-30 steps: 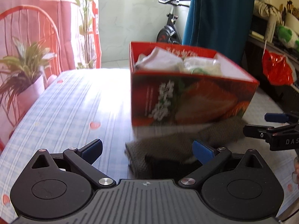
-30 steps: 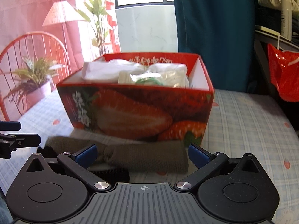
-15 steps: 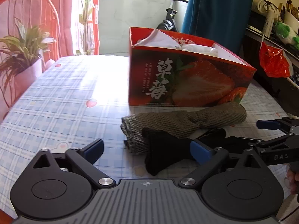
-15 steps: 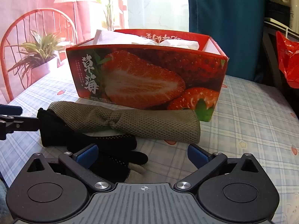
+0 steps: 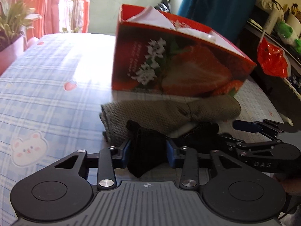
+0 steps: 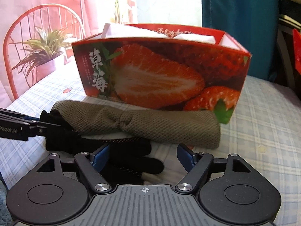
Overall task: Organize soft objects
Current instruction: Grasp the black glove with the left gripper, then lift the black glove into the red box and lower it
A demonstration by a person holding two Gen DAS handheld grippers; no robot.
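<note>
The strawberry box (image 6: 161, 71) stood at the far side of the table (image 5: 47, 86), already holding white bundles whose nature could not be made out. Just in front of it lay a rolled olive cloth (image 6: 135, 124), and nearer still a black glove (image 6: 120, 156), both not yet packed. The left gripper (image 5: 148, 150) had just been closing and pinched the glove's cuff. The right gripper (image 6: 144, 155), also closing, stood spread around the glove's fingers. A white scrap under the glove was hidden.
</note>
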